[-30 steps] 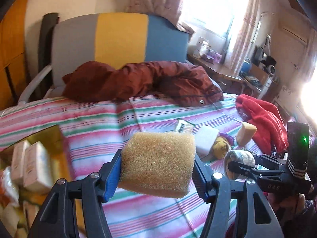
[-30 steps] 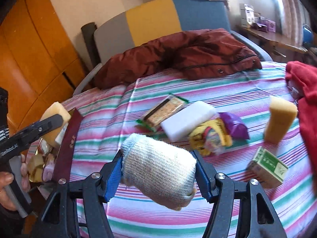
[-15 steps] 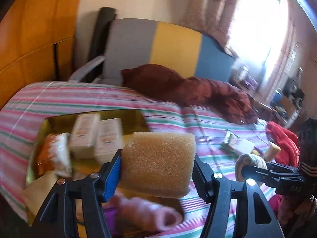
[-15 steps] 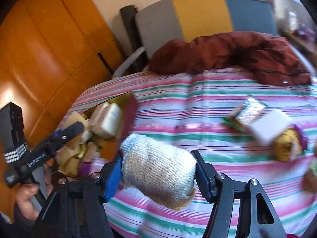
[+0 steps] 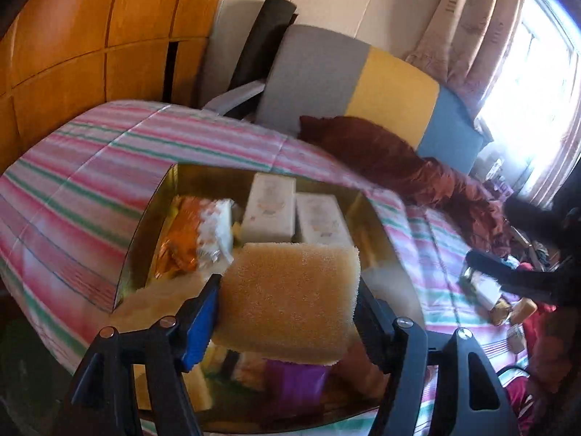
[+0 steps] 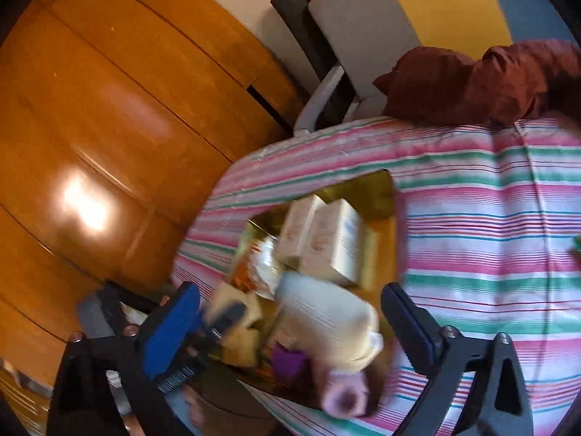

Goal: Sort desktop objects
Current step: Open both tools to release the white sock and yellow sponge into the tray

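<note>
Both grippers now over gold box [image 5: 159,196]; right jaws just opened, roll [image 6: 326,316] freed; left jaws widening, sponge [image 5: 290,298] between.

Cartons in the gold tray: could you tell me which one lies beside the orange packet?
The left carton, in the left wrist view; the right carton lies on its far side from the orange packet.

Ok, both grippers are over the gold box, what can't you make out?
- Left wrist: the sponge hides the middle of the gold box; the left gripper's fingers have just been opening, whether they press it is unclear.
- Right wrist: the knit roll between the right gripper's fingers, which have just been opening, is motion-blurred; landed or falling, unclear.
- Both: the purple item in the box is too blurred to name.
</note>
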